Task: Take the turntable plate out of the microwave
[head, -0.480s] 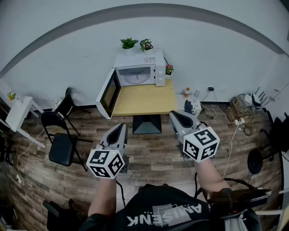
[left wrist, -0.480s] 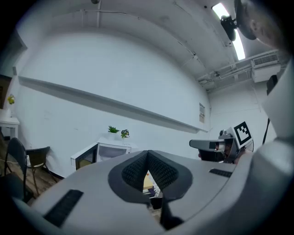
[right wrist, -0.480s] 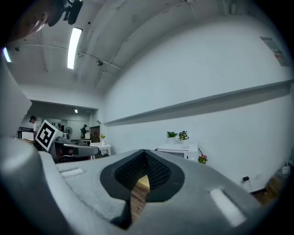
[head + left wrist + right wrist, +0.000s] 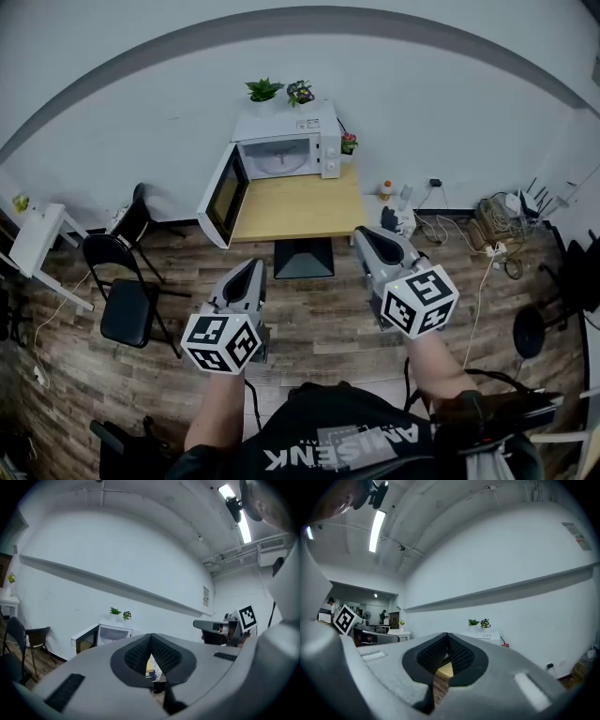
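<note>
A white microwave [image 4: 286,142] stands at the back of a small wooden table [image 4: 298,206], its door [image 4: 224,195] swung wide open to the left. The pale round turntable plate [image 4: 281,161] lies inside the cavity. My left gripper [image 4: 254,272] and right gripper [image 4: 367,241] are both shut and empty, held level over the floor well short of the table. The left gripper view shows the microwave [image 4: 107,633] far off with its door open, and the right gripper [image 4: 216,626] off to the right. The right gripper view shows the microwave top [image 4: 486,635] in the distance.
Two potted plants [image 4: 280,91] sit on the microwave and a small one [image 4: 350,142] beside it. Black chairs [image 4: 122,291] and a white side table [image 4: 37,234] stand at the left. Bottles, cables and a power strip [image 4: 487,230] lie on the wood floor at the right.
</note>
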The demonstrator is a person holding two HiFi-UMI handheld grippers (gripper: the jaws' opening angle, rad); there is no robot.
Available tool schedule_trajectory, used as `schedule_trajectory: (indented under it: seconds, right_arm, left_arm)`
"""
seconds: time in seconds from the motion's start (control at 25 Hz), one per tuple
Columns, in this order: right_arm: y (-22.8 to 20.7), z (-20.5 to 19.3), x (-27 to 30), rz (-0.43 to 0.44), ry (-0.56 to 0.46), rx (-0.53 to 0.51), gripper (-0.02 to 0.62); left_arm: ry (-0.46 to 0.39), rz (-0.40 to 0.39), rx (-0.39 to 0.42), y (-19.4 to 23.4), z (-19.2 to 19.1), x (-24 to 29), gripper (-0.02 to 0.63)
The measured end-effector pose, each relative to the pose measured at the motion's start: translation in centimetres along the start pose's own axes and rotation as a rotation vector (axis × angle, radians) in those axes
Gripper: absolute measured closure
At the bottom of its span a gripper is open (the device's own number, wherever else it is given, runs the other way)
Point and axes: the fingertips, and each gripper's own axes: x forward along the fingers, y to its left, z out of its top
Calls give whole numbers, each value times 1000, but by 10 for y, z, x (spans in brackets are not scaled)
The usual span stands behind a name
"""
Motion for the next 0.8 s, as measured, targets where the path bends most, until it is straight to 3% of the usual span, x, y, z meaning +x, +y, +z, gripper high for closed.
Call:
schedule_trajectory:
  seconds: [0.28,0.56,0.8]
  right_arm:
    - [11,-3,10,-5,2,14,589]
    - [35,-13,25,-28,20,2,589]
    - [48,-25,37,-52,32,-6,589]
  left_arm:
    - [11,-35,32,7,0,-9,604]
    - [-16,-19,55,40,3,-22,604]
    - [-21,-60,60,57,1,-27,604]
